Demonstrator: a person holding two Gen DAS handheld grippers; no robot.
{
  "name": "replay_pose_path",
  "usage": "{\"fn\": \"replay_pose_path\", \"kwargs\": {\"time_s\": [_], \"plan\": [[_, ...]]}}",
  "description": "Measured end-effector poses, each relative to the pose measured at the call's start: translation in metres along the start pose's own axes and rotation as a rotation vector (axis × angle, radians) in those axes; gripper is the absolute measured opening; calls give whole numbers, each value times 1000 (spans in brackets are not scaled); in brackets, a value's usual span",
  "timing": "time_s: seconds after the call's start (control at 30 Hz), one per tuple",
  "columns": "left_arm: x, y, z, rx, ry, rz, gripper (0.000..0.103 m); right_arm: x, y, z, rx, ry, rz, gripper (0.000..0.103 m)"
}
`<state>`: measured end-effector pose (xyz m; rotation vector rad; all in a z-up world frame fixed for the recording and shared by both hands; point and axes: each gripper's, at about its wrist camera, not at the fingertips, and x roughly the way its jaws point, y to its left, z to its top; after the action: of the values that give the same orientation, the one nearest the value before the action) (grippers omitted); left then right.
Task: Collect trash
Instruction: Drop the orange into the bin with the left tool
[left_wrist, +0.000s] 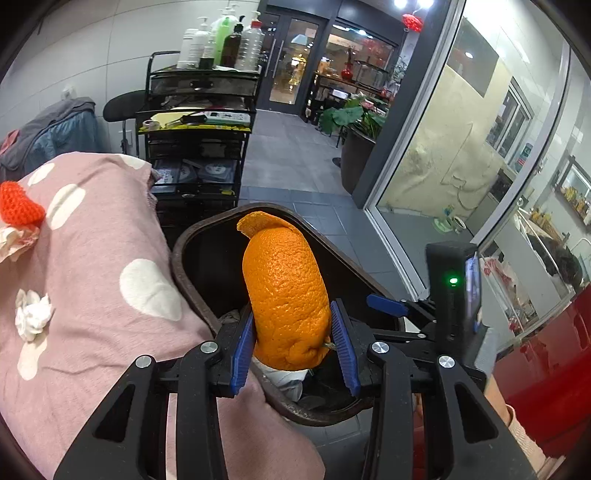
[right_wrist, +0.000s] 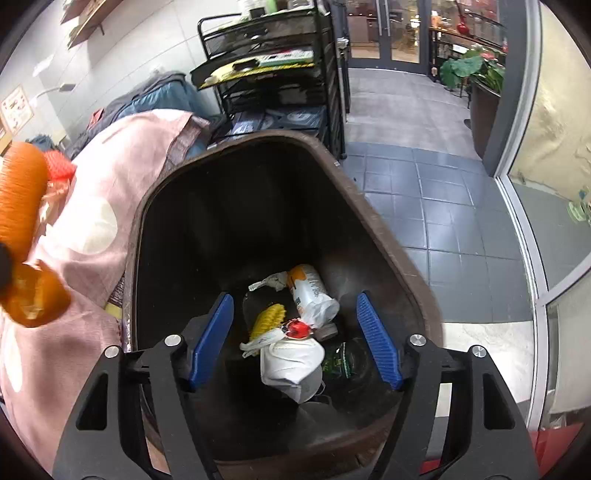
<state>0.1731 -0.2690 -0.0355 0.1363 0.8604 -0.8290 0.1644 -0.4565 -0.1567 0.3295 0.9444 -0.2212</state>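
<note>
Nearest the left wrist camera, the left gripper (left_wrist: 295, 341) is clamped on a large piece of orange peel (left_wrist: 286, 295), its blue pads pressing the peel's lower end from either side. The peel's long axis runs straight out along the fingers. Its curled, torn tip points away from the tool, and its stem end sits back between the pads. Directly beyond and beneath the fingertips lies the open mouth of the brown bin (left_wrist: 192, 236).

The right gripper (right_wrist: 295, 338) stands wide with nothing between its pads, poised over the bin's interior. Below its fingertips lie a white mask (right_wrist: 291, 363), a plastic bottle (right_wrist: 312, 291) and a yellow ribbed item (right_wrist: 267, 319).

Recommendation for the step in hand, judged to be dropping the peel:
- Carry the left tool further forward, so the whole length of the peel clears the near rim before release.
- Tip the far end downward, since a peel released lengthwise across the rim could catch or fall outside.
- Keep the right tool out of the drop path.

To the left of both tools, on the pink spotted cloth (left_wrist: 110, 332), crumpled white tissue (left_wrist: 31, 319) remains uncollected.
</note>
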Motion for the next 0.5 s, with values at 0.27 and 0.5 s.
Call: {"fn": "replay_pose_path", "kwargs": {"time_s": [0.27,0.5], "plan": [[32,-10,4,38,69,-3,39,-29,-24,2,56,-56,-45,73],[59,-18,4,79,132,10,39,-41,-40,3,94,-75,-67,73]]}}
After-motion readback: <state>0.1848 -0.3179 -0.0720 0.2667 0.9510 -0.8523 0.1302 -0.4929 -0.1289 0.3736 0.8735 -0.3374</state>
